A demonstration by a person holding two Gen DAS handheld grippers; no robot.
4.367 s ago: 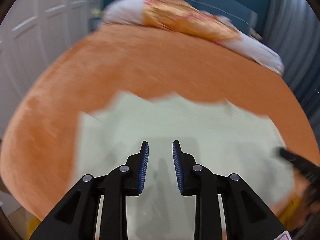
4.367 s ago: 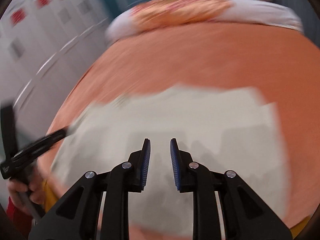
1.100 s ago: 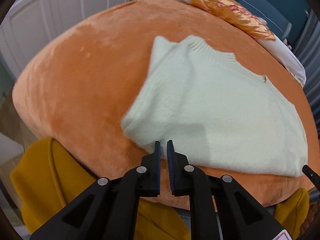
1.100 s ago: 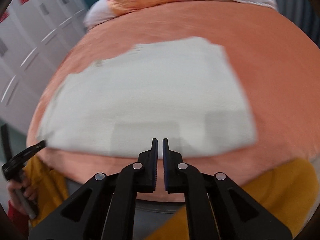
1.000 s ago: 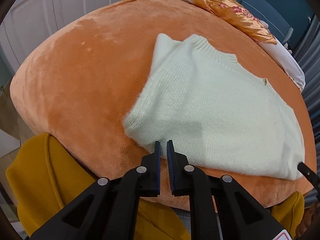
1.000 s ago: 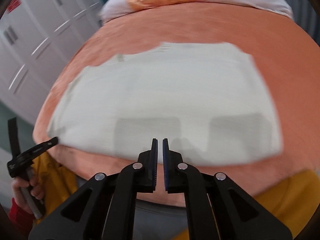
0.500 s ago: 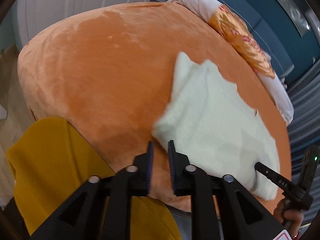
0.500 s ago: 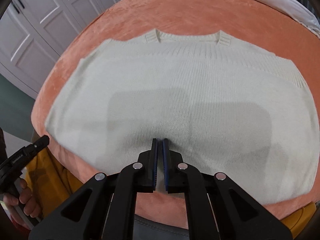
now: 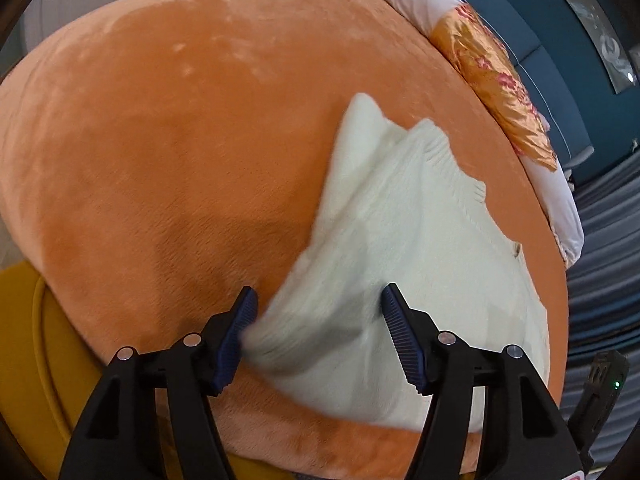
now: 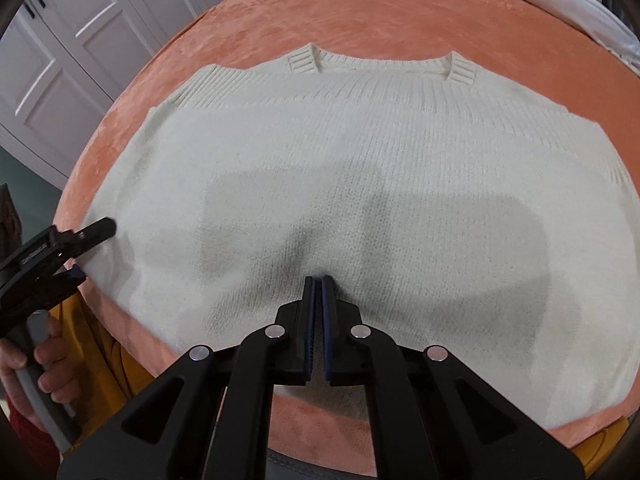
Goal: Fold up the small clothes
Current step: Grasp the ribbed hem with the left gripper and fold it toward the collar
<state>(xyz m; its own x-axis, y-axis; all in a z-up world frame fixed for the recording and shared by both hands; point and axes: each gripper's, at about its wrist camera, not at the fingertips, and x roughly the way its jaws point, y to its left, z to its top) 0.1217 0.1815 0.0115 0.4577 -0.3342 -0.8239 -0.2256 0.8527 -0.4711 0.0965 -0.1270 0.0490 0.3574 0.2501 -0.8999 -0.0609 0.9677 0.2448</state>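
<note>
On my feeds the orange bed (image 10: 400, 12) fills both views, with the cream sweater (image 10: 360, 168) spread flat on it near the front edge. Its neckline points away from me toward the pillows (image 9: 492, 76); its long axis runs side to side across the bed. Half a second ago my left hand-held gripper (image 9: 316, 320) was nearly closed short of the sweater's left corner; now its jaws gape wide, straddling that corner, which looks blurred. My right hand-held gripper (image 10: 318, 300) was already pressed together then and remains so, its tips at the sweater's lower middle; I cannot tell whether knit is pinched between them. The sweater itself has not shifted.
</note>
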